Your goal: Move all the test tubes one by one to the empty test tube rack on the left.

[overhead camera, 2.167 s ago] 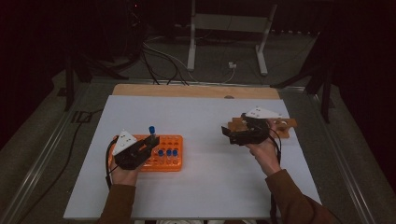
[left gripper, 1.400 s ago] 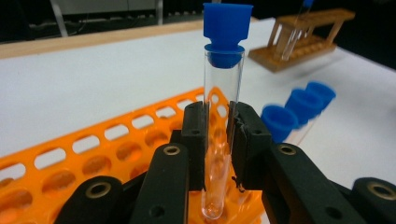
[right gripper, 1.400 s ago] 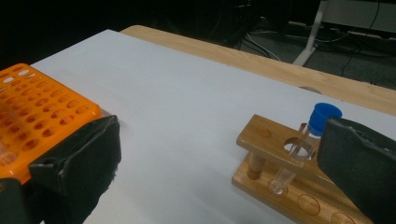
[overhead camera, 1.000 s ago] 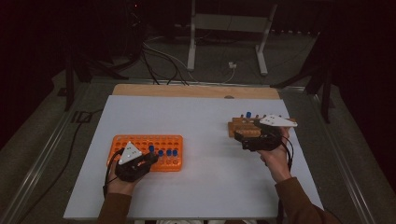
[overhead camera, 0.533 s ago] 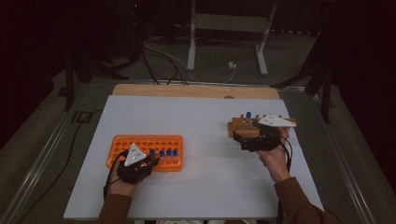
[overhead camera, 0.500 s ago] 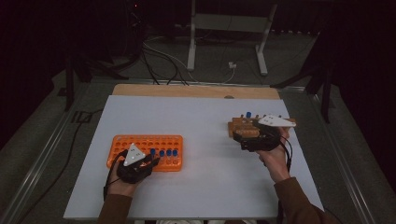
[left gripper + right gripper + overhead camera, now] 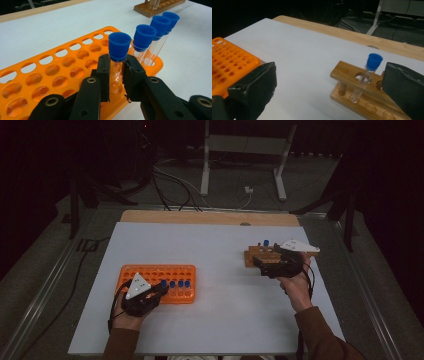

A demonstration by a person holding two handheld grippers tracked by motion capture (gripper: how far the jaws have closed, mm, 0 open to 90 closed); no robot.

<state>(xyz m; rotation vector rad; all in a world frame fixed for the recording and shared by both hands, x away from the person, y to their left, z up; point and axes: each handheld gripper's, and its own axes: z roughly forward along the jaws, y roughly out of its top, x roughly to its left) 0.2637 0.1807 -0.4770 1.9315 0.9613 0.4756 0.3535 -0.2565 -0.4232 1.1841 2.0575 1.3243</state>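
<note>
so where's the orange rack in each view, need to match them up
High view: orange rack lower left on the white table, under the left gripper.
Left gripper view: the rack lies across the left and centre, the jaws at its near edge.
Right gripper view: far left edge.
Shared landmark: wooden rack.

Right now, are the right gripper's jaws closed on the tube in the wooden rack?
No, the right gripper is wide open, and the blue-capped tube stands free in the wooden rack between its jaws.
</note>
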